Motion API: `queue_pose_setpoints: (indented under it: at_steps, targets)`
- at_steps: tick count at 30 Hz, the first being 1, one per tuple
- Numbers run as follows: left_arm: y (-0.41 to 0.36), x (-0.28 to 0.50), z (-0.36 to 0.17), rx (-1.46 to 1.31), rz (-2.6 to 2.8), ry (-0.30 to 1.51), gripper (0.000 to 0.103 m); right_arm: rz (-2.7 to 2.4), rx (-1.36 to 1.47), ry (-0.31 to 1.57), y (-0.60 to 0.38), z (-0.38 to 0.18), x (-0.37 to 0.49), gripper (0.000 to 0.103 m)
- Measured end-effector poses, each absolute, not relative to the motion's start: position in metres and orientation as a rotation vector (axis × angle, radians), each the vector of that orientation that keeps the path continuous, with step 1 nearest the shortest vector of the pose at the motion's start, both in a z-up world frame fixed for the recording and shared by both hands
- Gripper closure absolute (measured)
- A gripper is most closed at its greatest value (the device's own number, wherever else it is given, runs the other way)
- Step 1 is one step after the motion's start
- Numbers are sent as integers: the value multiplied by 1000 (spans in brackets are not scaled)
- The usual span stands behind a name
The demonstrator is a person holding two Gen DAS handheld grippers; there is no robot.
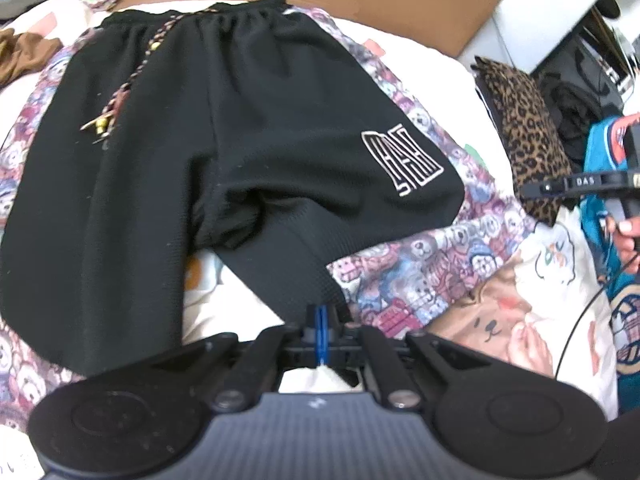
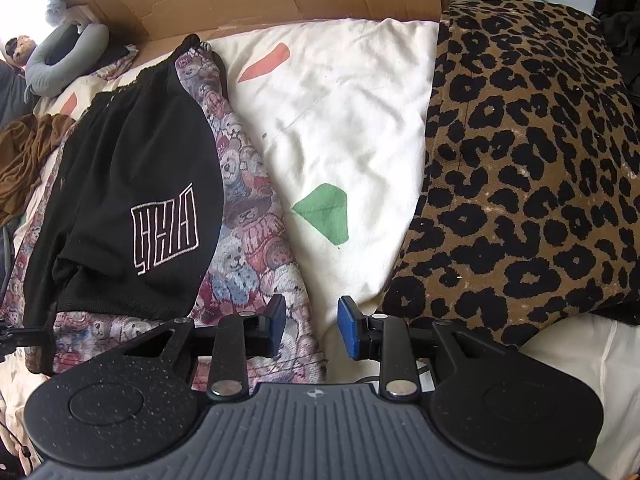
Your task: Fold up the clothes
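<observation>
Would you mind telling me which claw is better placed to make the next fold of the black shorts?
Left, probably. The left claw is already shut on the black shorts at their hem, while the right claw is open, holding nothing, beside the shorts over the bear-print fabric.

Left tool [image 1: 321, 330] pinched tight, right tool [image 2: 312, 326] with fingers apart, both angled downward

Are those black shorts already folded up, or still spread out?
Mostly spread: the black shorts lie flat, waistband and logo showing; only one leg's hem is bunched near the left tongs.
</observation>
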State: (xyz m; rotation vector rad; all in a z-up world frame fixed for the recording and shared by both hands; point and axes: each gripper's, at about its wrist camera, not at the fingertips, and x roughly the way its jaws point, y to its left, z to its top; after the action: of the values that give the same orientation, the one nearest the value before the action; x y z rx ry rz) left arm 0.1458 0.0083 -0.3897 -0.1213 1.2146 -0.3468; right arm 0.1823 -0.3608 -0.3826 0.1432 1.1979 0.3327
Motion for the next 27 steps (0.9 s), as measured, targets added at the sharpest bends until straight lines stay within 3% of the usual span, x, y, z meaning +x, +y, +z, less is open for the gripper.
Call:
queue_pose_setpoints:
  at_steps: [25, 26, 27]
  targets:
    - [22, 150, -430, -214, -224, 1335, 100, 457, 133, 1293, -330, -425, 170, 65]
    - [23, 151, -429, -230, -226, 1335, 97, 461, 130, 1300, -329, -427, 169, 68]
    - [24, 152, -428, -246, -228, 1332, 88, 465, 127, 1308, -328, -430, 169, 85]
